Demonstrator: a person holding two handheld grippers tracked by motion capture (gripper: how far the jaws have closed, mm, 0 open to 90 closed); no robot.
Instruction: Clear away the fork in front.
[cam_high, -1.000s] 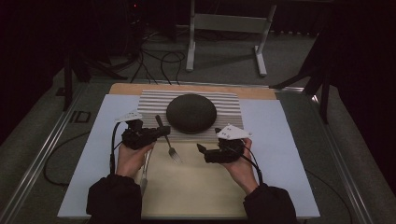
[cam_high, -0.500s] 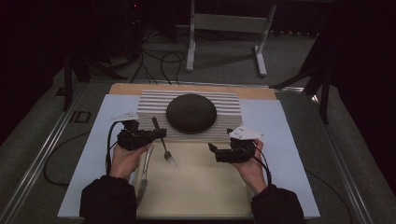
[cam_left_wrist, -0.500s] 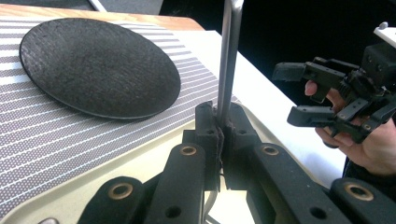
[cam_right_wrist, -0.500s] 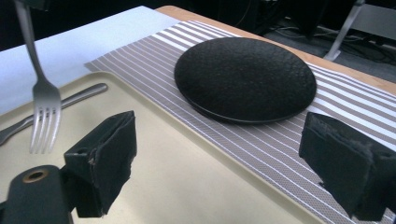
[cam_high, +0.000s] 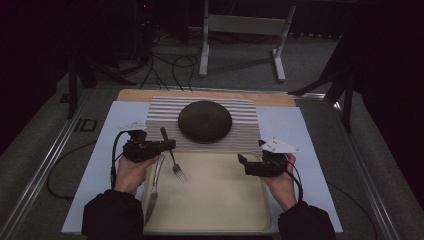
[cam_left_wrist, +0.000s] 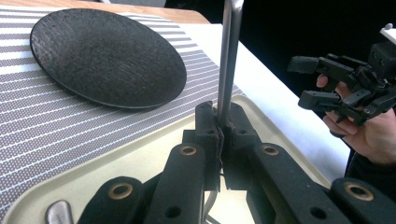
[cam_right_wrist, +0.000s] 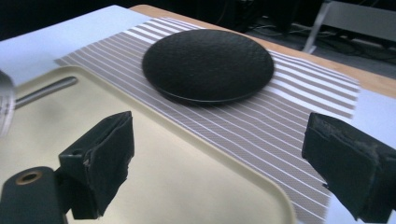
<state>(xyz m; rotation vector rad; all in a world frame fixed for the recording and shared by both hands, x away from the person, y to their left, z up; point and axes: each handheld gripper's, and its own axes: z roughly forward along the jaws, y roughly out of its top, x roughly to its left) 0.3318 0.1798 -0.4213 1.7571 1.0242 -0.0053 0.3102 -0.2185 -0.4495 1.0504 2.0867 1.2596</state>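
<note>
1. High view. Left gripper (cam_high: 167, 145) clamps a fork (cam_high: 172, 157) partway along its handle. The fork is held above the left part of the cream tray (cam_high: 220, 200), tines toward the near side, handle end over the near edge of the striped placemat (cam_high: 160, 112). A knife (cam_high: 154, 187) lies along the tray's left edge, just under the left hand (cam_high: 131, 172). The upturned black plate (cam_high: 205, 121) sits mid-mat, far of the tray. Right gripper (cam_high: 245, 164) hovers over the tray's right edge, jaws spread, holding nothing.

2. Left gripper view. Jaws pinched tight on the fork handle (cam_left_wrist: 229, 60), which rises straight up between them. Black plate (cam_left_wrist: 107, 56) to the far left on the mat; tray rim (cam_left_wrist: 116, 156) runs beneath the jaws. A rounded metal end, likely the knife (cam_left_wrist: 58, 213), shows at the bottom left. The other gripper (cam_left_wrist: 322, 81) sits off to the right, well apart, jaws parted.

3. Right gripper view. Both pads (cam_right_wrist: 100, 163) stand wide apart with only tray (cam_right_wrist: 187, 186) and mat (cam_right_wrist: 280, 121) between them. Plate (cam_right_wrist: 208, 65) lies ahead. A steel handle (cam_right_wrist: 44, 91) rests at the tray's far left.

4. Judgement: the fork is lifted off the tray, mid-carry, probably to be laid on the mat beside the plate. Next move calls for swinging it clear of the plate's rim, lowering it flat, then releasing.
</note>
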